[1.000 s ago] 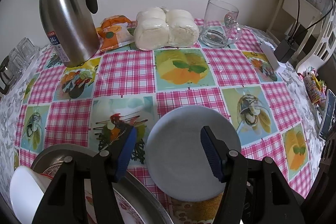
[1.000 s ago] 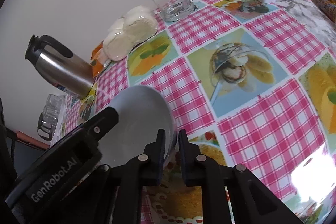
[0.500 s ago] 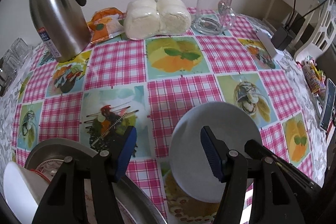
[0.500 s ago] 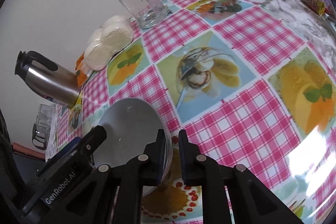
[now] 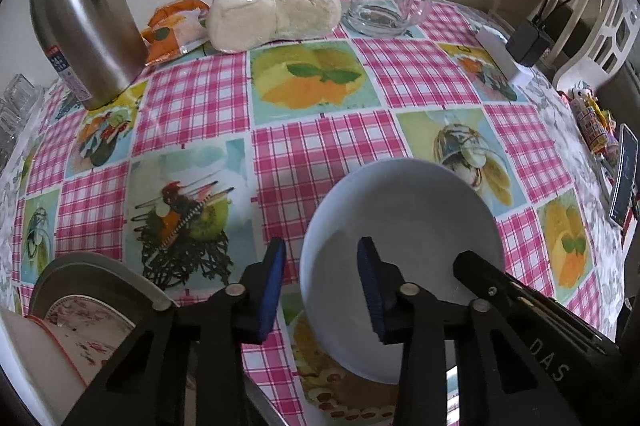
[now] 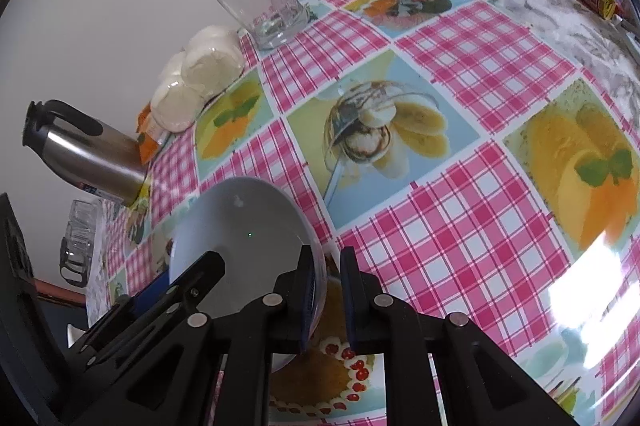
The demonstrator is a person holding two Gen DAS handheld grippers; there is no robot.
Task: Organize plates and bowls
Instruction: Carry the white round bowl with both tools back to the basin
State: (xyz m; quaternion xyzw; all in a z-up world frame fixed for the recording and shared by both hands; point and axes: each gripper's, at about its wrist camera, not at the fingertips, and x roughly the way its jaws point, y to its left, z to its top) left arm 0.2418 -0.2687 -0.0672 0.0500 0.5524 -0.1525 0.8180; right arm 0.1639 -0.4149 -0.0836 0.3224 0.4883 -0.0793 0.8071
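Pinching white bowl (image 6: 240, 226) rim, right gripper (image 6: 326, 290), left gripper (image 5: 322, 286) released, stacked dishes (image 5: 80, 310) left-view only.

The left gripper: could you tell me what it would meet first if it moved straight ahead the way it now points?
Probably the white bowl: its left rim already sits between the open fingers of the left gripper, held by the right gripper. Depth is unclear; it might pass onto the tablecloth.
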